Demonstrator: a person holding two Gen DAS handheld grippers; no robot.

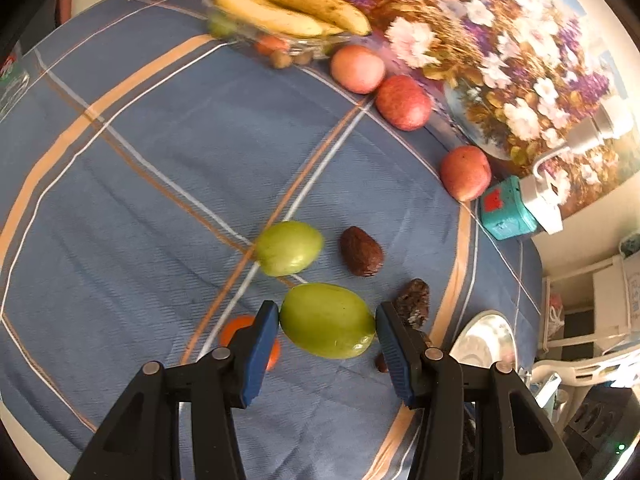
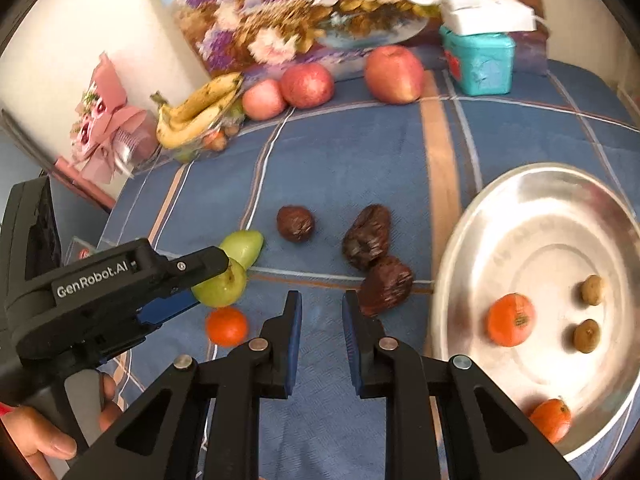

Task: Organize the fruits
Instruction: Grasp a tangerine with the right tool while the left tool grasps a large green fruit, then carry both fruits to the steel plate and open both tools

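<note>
My left gripper [image 1: 328,312] is shut on a green fruit [image 1: 328,320], its blue pads touching both sides just above the blue checked cloth [image 1: 140,200]. A second green fruit [image 1: 289,248] lies just beyond it, and a tangerine [image 1: 240,330] is half hidden behind the left finger. Dark wrinkled fruits [image 1: 361,251] lie to the right. In the right wrist view my right gripper [image 2: 321,300] stands open over bare cloth, with nothing between its fingers. A dark fruit [image 2: 386,284] lies beside its right finger. The metal plate [image 2: 540,220] on the right holds two tangerines [image 2: 511,319] and two small brown fruits [image 2: 586,335].
Three red apples [image 2: 307,85] line the back by a flower painting [image 2: 300,12]. Bananas [image 2: 196,114] lie on a clear tray at the back left, next to a pink bouquet [image 2: 108,120]. A teal box [image 2: 480,62] sits at the back right. A hand [image 2: 40,440] holds the left gripper.
</note>
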